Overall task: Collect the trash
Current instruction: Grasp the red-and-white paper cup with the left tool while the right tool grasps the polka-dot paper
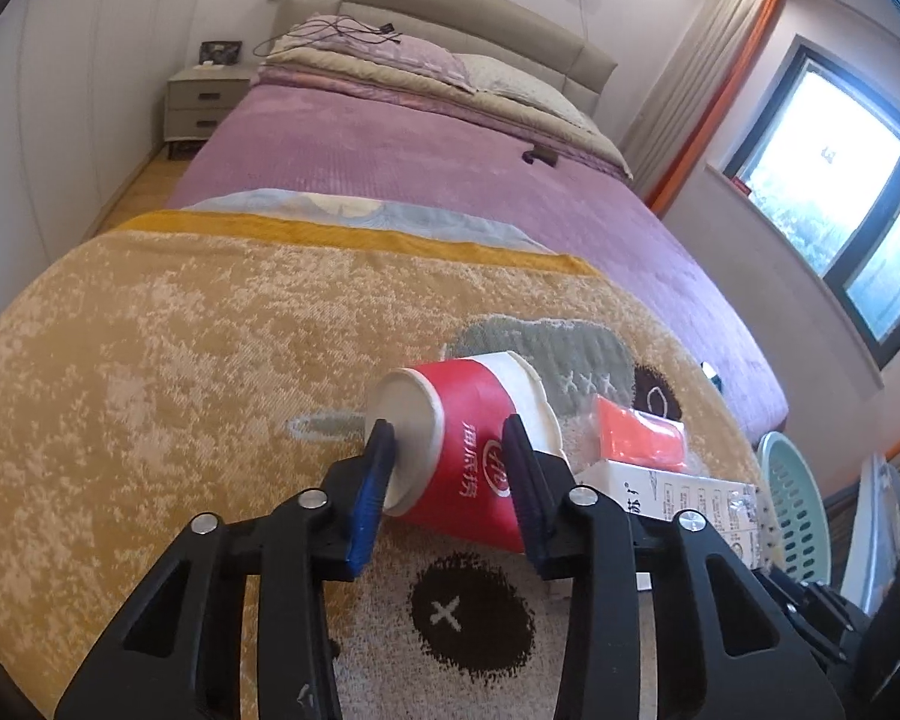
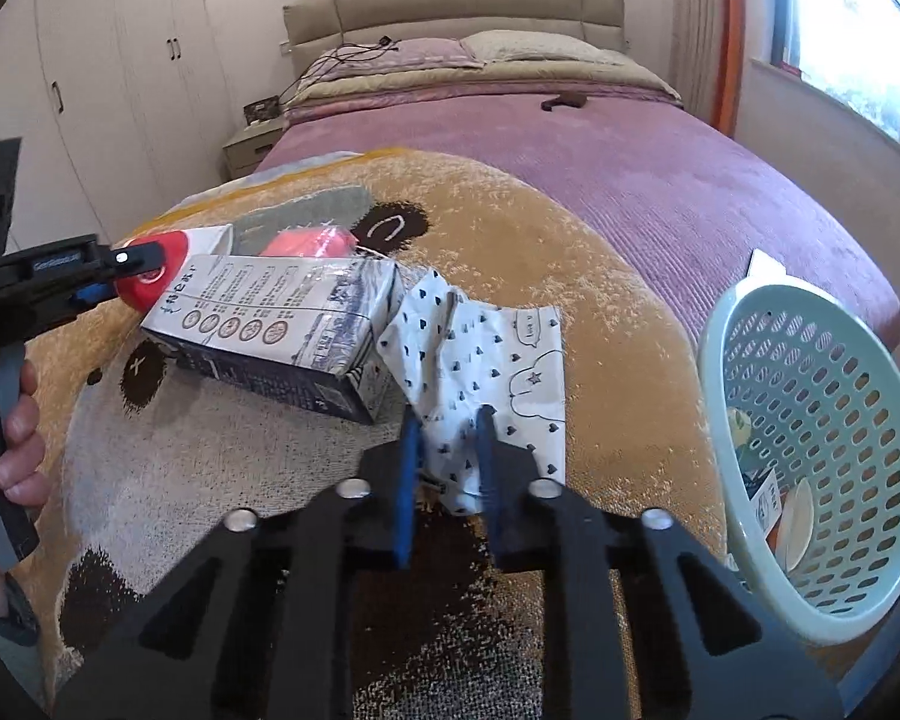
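A red and white paper cup (image 1: 474, 450) lies on its side on the yellow blanket (image 1: 180, 372). My left gripper (image 1: 450, 438) has its blue fingers on both sides of the cup, gripping it; it also shows in the right wrist view (image 2: 99, 288) at the left. My right gripper (image 2: 447, 420) is shut on a crumpled white wrapper with small hearts (image 2: 486, 360). A milk carton (image 2: 276, 330) lies between cup and wrapper, with an orange packet (image 2: 306, 243) behind it. A pale green basket (image 2: 822, 450) at the right holds some trash.
The blanket lies on a bed with a purple cover (image 2: 660, 180). A small dark object (image 2: 564, 101) lies near the pillows. A nightstand (image 1: 204, 102) and wardrobes stand to the left, a window (image 1: 840, 192) to the right.
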`<state>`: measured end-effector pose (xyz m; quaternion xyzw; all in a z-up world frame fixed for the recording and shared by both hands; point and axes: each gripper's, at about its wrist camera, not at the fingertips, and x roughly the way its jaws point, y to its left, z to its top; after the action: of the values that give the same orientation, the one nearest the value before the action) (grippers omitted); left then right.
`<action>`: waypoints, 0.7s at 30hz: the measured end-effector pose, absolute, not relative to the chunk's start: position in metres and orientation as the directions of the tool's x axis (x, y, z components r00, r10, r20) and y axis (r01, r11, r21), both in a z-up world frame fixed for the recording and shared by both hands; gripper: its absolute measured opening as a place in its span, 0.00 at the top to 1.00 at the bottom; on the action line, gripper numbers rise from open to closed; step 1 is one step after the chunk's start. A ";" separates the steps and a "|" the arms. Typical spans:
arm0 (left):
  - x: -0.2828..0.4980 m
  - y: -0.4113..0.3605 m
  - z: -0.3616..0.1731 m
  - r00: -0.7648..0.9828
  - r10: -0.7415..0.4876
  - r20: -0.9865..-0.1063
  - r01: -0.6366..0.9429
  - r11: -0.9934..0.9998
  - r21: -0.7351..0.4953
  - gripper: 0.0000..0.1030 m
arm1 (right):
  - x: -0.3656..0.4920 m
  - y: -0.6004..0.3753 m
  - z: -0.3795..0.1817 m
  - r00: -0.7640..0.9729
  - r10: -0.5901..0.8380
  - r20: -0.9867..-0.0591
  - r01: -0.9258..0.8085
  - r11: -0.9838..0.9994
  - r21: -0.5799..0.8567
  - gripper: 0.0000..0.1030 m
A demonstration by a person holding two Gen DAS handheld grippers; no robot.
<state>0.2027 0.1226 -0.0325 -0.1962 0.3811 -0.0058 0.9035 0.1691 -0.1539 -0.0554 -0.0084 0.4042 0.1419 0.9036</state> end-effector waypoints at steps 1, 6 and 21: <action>0.201 0.122 -0.032 0.711 -0.161 -0.684 -0.137 0.923 -0.360 0.67 | 0.169 -0.156 -0.055 0.637 0.254 -0.728 -0.260 0.960 0.107 0.90; 0.182 0.120 -0.023 0.739 -0.159 -0.655 -0.122 0.924 -0.362 0.68 | 0.163 -0.163 -0.049 0.669 0.269 -0.693 -0.252 0.959 0.129 0.94; 0.144 0.083 0.033 0.810 -0.234 -0.537 0.011 0.923 -0.385 0.68 | 0.142 -0.194 -0.024 0.734 0.300 -0.609 -0.239 0.954 0.181 0.95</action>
<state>0.1437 0.0832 0.0328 -0.1853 0.3009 -0.0657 0.9332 0.1418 -0.1943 -0.0242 0.0454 0.3345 0.1449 0.9301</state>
